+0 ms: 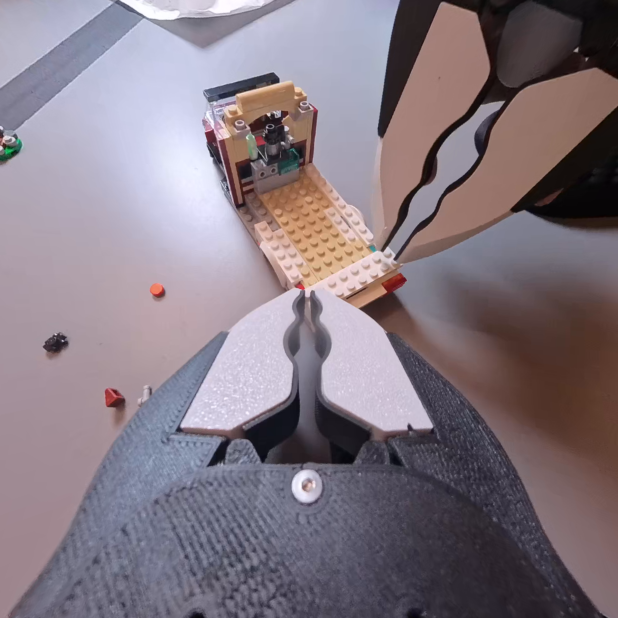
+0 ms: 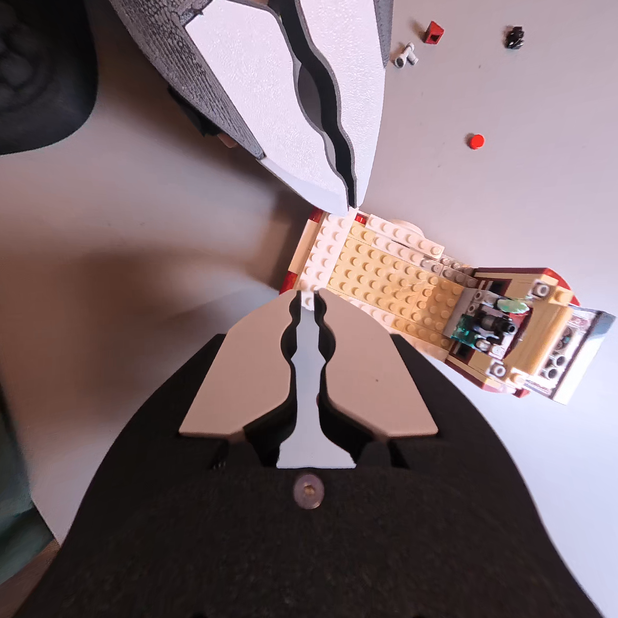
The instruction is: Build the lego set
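Observation:
The lego vehicle [image 1: 301, 220] stands on the table, with a tan studded bed and a dark red and tan cab [image 1: 267, 133] at its far end. A white plate [image 1: 361, 272] runs across its near end. My left gripper [image 1: 307, 295] is shut on the left end of that plate. My right gripper [image 1: 390, 254] comes in from the upper right and pinches the plate's right corner. In the right wrist view the right gripper [image 2: 307, 295] grips the plate [image 2: 326, 254] at one end and the left gripper [image 2: 351, 208] at the other, beside the vehicle [image 2: 401, 287].
Loose pieces lie left of the vehicle: a red round stud [image 1: 157, 289], a black piece [image 1: 56, 341], a dark red slope [image 1: 114, 397], a small grey piece [image 1: 144, 393]. A green-based small build [image 1: 8, 143] sits at the left edge. White paper [image 1: 200, 8] lies at the far edge. The red round stud [image 1: 157, 289] is about 10 cm from my left fingertips. It turns up in the right wrist view [image 2: 477, 143] as well.

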The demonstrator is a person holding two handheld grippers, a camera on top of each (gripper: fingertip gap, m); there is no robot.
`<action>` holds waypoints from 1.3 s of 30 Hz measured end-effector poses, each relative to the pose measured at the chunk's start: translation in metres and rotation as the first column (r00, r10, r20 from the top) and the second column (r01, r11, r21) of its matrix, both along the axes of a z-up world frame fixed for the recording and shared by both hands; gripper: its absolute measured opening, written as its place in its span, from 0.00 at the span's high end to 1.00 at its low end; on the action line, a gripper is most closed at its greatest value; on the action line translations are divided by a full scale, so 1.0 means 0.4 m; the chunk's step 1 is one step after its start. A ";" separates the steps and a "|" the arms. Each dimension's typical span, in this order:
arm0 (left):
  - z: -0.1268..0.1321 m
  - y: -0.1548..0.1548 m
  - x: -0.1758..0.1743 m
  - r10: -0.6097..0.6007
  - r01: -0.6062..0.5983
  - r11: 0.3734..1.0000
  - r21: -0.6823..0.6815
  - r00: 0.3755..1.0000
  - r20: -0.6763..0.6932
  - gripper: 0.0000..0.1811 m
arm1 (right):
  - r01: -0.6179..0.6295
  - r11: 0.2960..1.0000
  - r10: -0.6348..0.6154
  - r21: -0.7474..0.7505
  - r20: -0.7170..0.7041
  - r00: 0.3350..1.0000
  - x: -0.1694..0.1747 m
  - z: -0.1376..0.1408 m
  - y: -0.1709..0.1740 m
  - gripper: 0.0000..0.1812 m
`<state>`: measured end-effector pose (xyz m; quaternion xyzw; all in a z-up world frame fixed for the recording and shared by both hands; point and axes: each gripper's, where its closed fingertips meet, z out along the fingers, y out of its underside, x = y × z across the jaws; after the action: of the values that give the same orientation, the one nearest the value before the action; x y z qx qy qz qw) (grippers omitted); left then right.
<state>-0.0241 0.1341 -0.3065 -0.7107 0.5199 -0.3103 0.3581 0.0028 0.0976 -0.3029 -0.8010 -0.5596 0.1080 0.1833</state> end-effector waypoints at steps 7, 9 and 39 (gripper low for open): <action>0.000 -0.001 0.000 0.002 -0.002 1.000 0.004 1.000 -0.002 0.98 | -0.022 0.999 0.023 -0.035 0.027 0.999 -0.007 -0.016 -0.006 1.00; 0.001 -0.002 0.000 -0.001 0.001 1.000 0.001 1.000 0.002 0.98 | -0.023 0.999 0.024 -0.050 0.038 0.999 -0.008 -0.019 -0.007 1.00; 0.003 -0.017 0.005 -0.012 0.014 0.999 -0.051 0.999 0.030 0.96 | -0.017 0.988 0.002 -0.151 -0.098 0.995 -0.015 0.021 0.003 0.96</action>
<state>-0.0221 0.1274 -0.3054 -0.7115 0.5110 -0.3363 0.3456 -0.0033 0.0989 -0.2947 -0.8037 -0.5440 0.1902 0.1484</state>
